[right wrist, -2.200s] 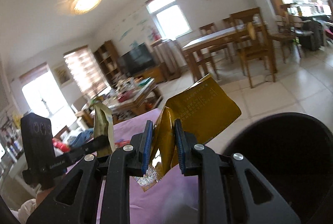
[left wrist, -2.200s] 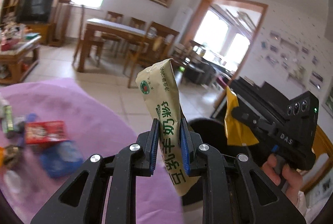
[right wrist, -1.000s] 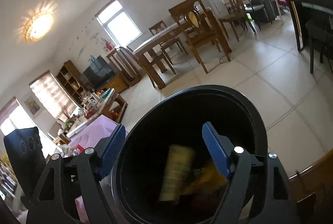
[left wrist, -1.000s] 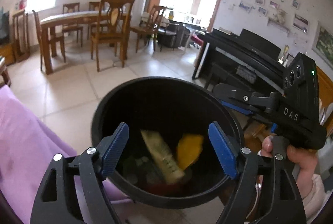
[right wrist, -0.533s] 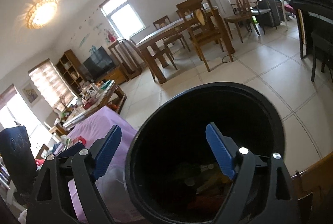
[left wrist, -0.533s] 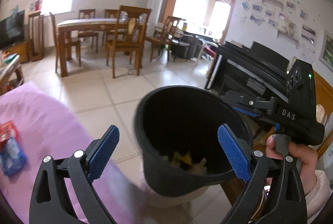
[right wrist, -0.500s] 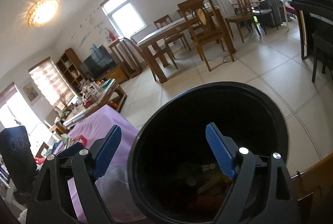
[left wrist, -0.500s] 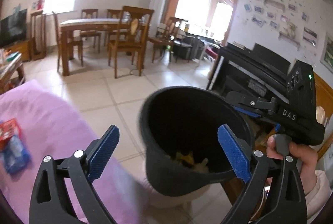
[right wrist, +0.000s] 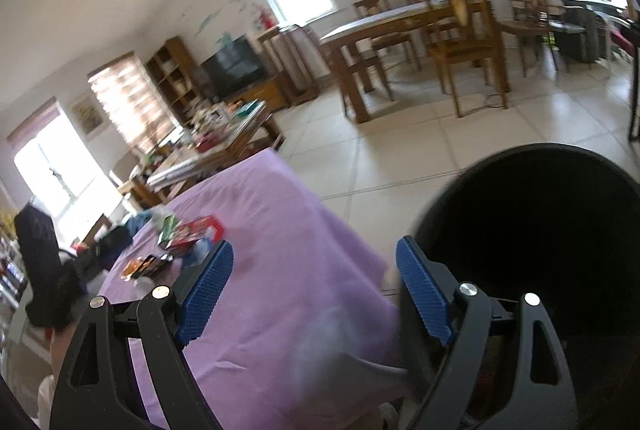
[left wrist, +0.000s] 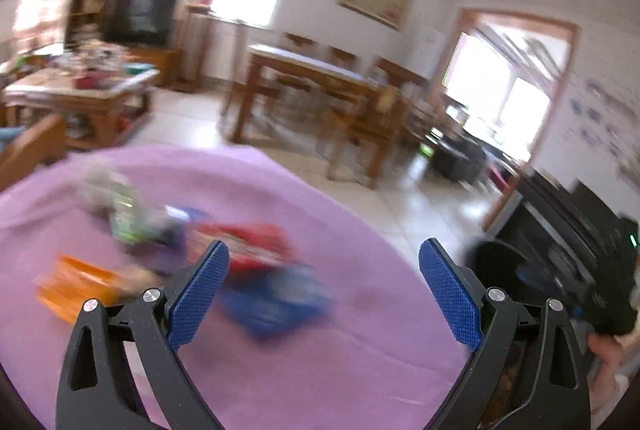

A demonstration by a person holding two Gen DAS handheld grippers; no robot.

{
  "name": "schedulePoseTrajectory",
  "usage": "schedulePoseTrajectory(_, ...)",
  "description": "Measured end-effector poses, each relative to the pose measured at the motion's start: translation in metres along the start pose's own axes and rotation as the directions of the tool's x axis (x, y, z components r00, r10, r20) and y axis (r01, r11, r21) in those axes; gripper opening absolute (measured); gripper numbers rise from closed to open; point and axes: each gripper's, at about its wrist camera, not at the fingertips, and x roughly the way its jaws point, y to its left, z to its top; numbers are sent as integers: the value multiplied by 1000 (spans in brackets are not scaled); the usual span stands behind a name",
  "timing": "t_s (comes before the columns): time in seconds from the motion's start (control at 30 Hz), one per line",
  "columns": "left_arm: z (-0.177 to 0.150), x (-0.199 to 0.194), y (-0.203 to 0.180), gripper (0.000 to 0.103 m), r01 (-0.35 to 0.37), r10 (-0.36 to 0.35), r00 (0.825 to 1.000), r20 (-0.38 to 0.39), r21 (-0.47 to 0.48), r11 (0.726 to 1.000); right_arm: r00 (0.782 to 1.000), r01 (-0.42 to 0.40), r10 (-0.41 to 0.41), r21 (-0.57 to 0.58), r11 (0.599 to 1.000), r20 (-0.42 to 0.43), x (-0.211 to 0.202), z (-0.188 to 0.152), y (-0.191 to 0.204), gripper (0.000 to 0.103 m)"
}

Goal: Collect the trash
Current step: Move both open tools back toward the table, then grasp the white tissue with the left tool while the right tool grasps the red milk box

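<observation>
Bare purple cloth (right wrist: 288, 254) lies between the trash pile (right wrist: 180, 238) and black bin (right wrist: 532, 230)

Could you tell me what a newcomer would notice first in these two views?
Probably the purple tablecloth filling the foreground, with a blurred heap of wrappers on it ahead of the open left gripper. In the right wrist view, the black bin looms beside the table, behind the open right gripper.

Red packet (left wrist: 244, 250), blue wrapper (left wrist: 276, 300) and orange one (left wrist: 74, 286) lie scattered on my purple cloth (left wrist: 320, 362); black bin (right wrist: 552, 230) sits just beside it.
</observation>
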Motion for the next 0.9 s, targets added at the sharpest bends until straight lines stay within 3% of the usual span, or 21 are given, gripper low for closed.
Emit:
schedulePoseTrajectory(0.13,31,-4,78,94,-157,157,988,-8,-75,985,997,-55,53,-39,998,-64,30,1,29,83)
schedulePoseTrajectory(0.2,45,6,119,94,-216,210,976,-63,-126,968,993,-78,72,-62,995,-93,45,2,44,83)
schedulePoseTrajectory(0.37,65,37,184,94,-228,195,966,-169,-204,952,977,-138,121,-87,987,-174,87,6,79,83)
schedulePoseTrajectory(0.6,83,82,222,92,-254,201,947,-250,-200,946,942,-199,145,-154,968,-304,155,19,128,88)
schedulePoseTrajectory(0.73,78,104,229,63,-225,159,940,-303,-196,955,928,-188,82,-267,945,-364,188,20,157,95)
schedulePoseTrajectory(0.8,75,104,223,53,-243,195,934,-298,-135,961,914,-181,48,-299,937,-403,204,19,167,96)
schedulePoseTrajectory(0.83,75,106,222,41,-236,191,934,-302,-120,964,908,-174,33,-307,936,-417,210,16,170,96)
schedulePoseTrajectory(0.9,73,106,223,33,-216,167,940,-299,-141,966,896,-154,-5,-320,935,-444,219,13,175,96)
